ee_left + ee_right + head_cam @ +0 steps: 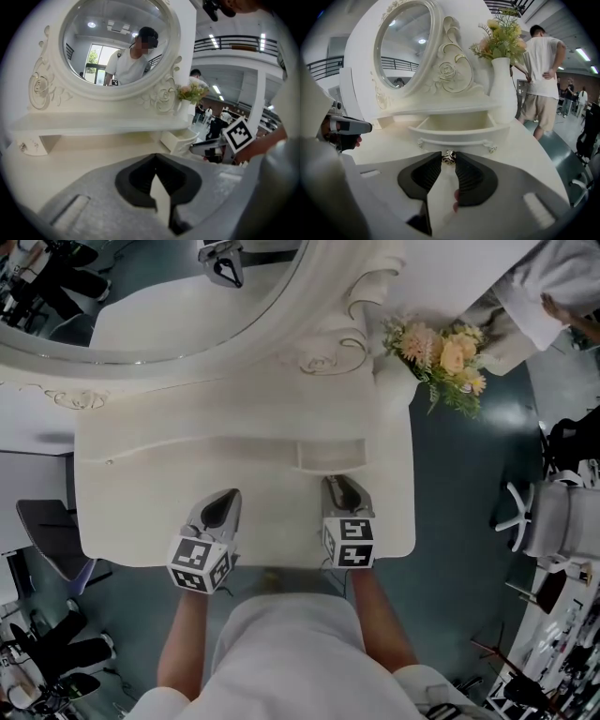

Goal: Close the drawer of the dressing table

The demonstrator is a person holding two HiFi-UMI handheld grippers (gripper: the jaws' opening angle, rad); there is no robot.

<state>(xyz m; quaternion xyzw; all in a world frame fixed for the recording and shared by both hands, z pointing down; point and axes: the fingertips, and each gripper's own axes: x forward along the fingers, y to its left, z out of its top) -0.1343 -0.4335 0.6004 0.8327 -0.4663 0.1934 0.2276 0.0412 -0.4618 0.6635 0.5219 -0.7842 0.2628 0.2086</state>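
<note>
Head view: our left gripper point(223, 505) and right gripper point(339, 488) sit over the surface point(141, 521), the open drawer point(330, 456) by the right one. Left gripper view: our jaws touch, empty. Right gripper view: our jaws pinch the drawer's knob point(449, 157).

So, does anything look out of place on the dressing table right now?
Only the small drawer near the vase: it stands pulled out. The right tool grips its middle knob. Nothing looks spilled, tilted or damaged.
</note>
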